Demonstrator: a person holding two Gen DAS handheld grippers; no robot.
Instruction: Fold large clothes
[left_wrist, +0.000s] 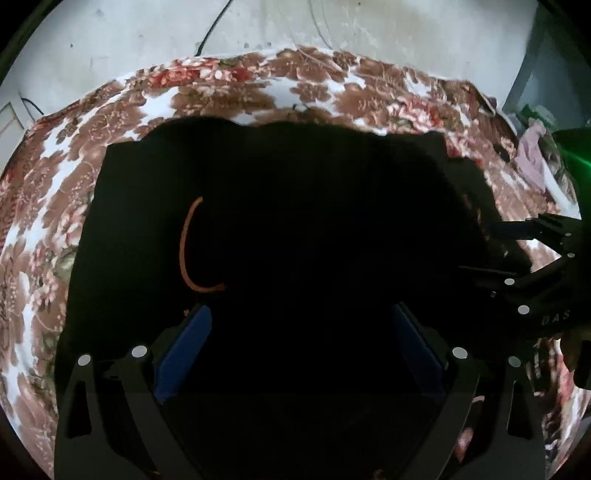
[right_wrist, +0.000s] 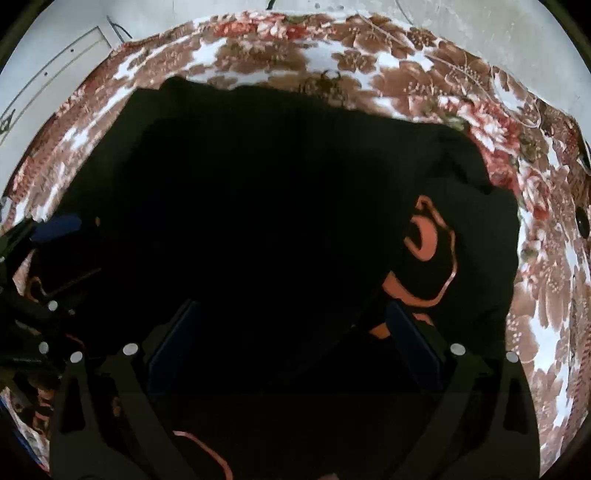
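Lying spread beneath both grippers, a floral bedspread (left_wrist: 110, 122) fills the scene, patterned in brown, red and white, and it is seen beyond and to either side of the fingers in both wrist views. On it, directly ahead of and below each gripper, a large black garment (left_wrist: 295, 203) is laid out as a broad dark block with fairly straight left and far edges. Judged from that outline, at least one fold appears to have been made already, and the cloth seems to have been set down flat; further folds to a smaller bundle are judged to remain, though the blackness hides any crease lines, so the exact count cannot be told.

Orange printed lettering (right_wrist: 428, 251) is seen on the garment's right part, just ahead of and to the right of the right gripper's right finger, where the fabric is bunched and less tidy. That side is judged to need smoothing. A thin orange curved line (left_wrist: 188, 247) is seen ahead of the left gripper's left finger.

The left gripper (left_wrist: 295, 350) is held with its blue-padded fingers spread wide over the black cloth, nothing pinched between them. The right gripper (right_wrist: 291, 350) is likewise held wide apart, nothing gripped. In the left view the right gripper is seen at the far right, over the garment's edge.
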